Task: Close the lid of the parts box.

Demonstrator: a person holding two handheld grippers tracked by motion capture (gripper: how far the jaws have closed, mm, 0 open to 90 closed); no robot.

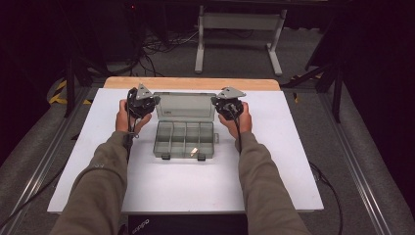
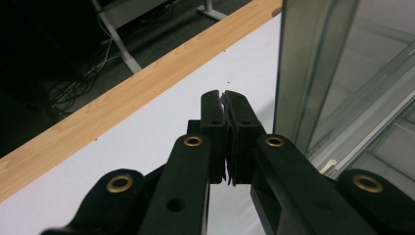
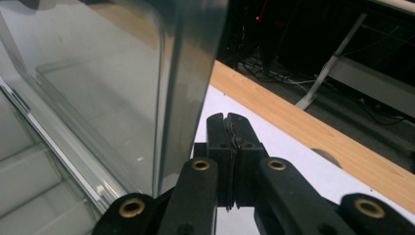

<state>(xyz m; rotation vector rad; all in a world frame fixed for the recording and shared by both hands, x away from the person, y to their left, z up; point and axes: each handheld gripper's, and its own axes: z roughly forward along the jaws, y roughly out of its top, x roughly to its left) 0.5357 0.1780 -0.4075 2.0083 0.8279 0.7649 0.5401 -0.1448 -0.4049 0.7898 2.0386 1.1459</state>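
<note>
Left claw (image 1: 142, 105) and right claw (image 1: 229, 105) pressed together, pinching nothing, flanking the raised lid (image 1: 185, 106) of the clear compartment box (image 1: 185, 139) at mid-surface, likely to prop it open from either edge; small pale piece (image 1: 194, 152) in a front compartment. White surface (image 1: 274, 161) with wooden far edge; dark room, cables and table legs beyond

Compartment box (image 1: 184, 138) on white table (image 1: 274, 171)

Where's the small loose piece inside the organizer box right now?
In the high view, the small pale piece lies in a front-row compartment of the clear organizer box, right of centre, beside the right front latch. The raised lid stands behind it.
</note>
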